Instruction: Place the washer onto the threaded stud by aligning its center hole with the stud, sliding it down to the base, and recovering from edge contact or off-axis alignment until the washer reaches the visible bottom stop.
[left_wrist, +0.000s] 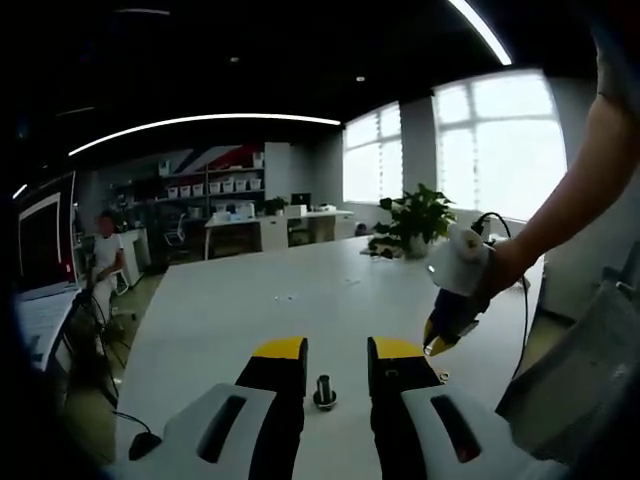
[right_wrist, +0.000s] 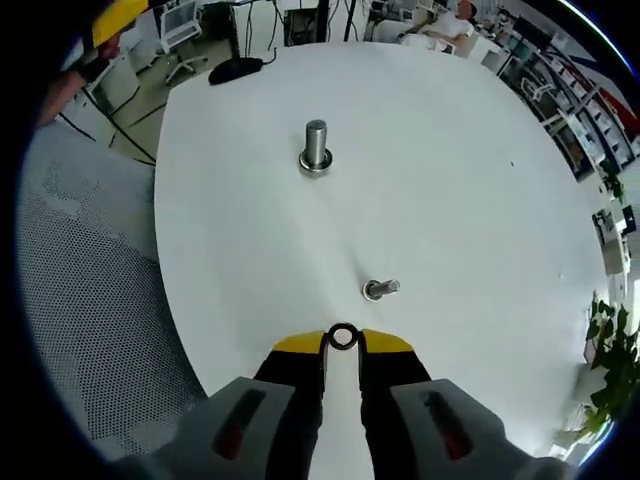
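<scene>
In the left gripper view, the left gripper (left_wrist: 335, 365) sits low over the white tabletop (left_wrist: 300, 290) with its two yellow-tipped fingers (left_wrist: 281, 352) released, a clear gap between them and nothing gripped. The threaded stud (left_wrist: 324, 390) stands upright on its round base right in that gap, just ahead of the fingertips and touching neither. The fingers seem to be set this way to bracket the stud, ready to steady it while the other hand brings the part. Off to the right of the fingers and higher, the right gripper (left_wrist: 440, 345) hangs in a person's hand (left_wrist: 505, 268), tilted down toward the tabletop. I cannot make out the washer at its tip from here.

In the right gripper view, the right gripper (right_wrist: 342, 345) has its fingers (right_wrist: 299, 345) nearly together and grasping the washer (right_wrist: 342, 337). The ring is pinched by its rim between the yellow tips, hole facing the camera. Holding it by the edge leaves the center hole free to pass over the stud. Well ahead of the fingers, the stud (right_wrist: 315, 146) stands upright on the tabletop (right_wrist: 450, 180), with the yellow tip of the left gripper (right_wrist: 120, 17) beyond it to the left. Just ahead of the fingers, a second small metal bolt (right_wrist: 379, 289) lies on its side. The washer is well apart from the stud, so alignment is not yet begun.
</scene>
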